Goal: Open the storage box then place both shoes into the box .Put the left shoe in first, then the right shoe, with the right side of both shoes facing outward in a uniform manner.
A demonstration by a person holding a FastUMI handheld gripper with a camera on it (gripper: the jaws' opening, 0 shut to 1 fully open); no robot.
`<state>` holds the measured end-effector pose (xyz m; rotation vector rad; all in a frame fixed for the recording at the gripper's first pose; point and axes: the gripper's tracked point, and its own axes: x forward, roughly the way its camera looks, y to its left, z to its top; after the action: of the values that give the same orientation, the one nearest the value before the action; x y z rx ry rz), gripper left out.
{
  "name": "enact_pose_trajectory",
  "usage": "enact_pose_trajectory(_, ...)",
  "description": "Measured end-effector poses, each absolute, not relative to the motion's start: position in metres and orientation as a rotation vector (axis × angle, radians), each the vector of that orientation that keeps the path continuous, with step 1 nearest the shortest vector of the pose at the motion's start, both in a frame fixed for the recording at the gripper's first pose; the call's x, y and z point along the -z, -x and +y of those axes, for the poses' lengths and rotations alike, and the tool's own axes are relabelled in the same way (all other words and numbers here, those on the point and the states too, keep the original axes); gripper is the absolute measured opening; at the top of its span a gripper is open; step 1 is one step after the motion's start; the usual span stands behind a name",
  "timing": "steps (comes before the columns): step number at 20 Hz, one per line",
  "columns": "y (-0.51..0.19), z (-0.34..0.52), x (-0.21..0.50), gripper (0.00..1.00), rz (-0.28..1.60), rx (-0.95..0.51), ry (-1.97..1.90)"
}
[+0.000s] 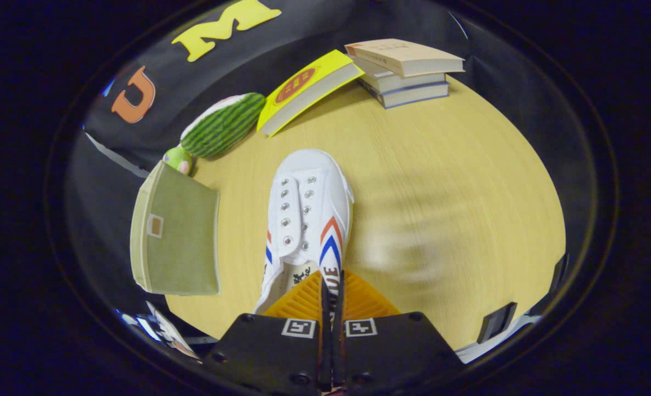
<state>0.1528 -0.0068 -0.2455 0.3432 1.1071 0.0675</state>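
The white shoe [308, 220] side reads "UE".

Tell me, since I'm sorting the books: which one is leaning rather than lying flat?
The yellow-covered book, propped at a slant against the stack of three books, which lie flat, beyond the white shoe that the gripper grips.

One shoe [308, 220] lies on the worktop [441, 181], its heel collar pinched between the two closed fingers of the one claw [332, 300]. At ten o'clock from the shoe stands one green box [174, 236]. At eleven o'clock lie two plush toys [220, 124]. At twelve o'clock one yellow book [303, 88] leans on a stack of three books [405, 71], four books in all.
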Motion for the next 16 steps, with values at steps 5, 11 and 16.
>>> enact_pose_trajectory(5, -0.164, 0.036, 0.187, 0.06, 1.026, -0.101, -0.381)
enact_pose_trajectory(11, -0.166, 0.102, 0.135, 0.06, 0.95, -0.153, -0.343)
enact_pose_trajectory(16, -0.17, 0.163, 0.112, 0.06, 0.876, -0.189, -0.361)
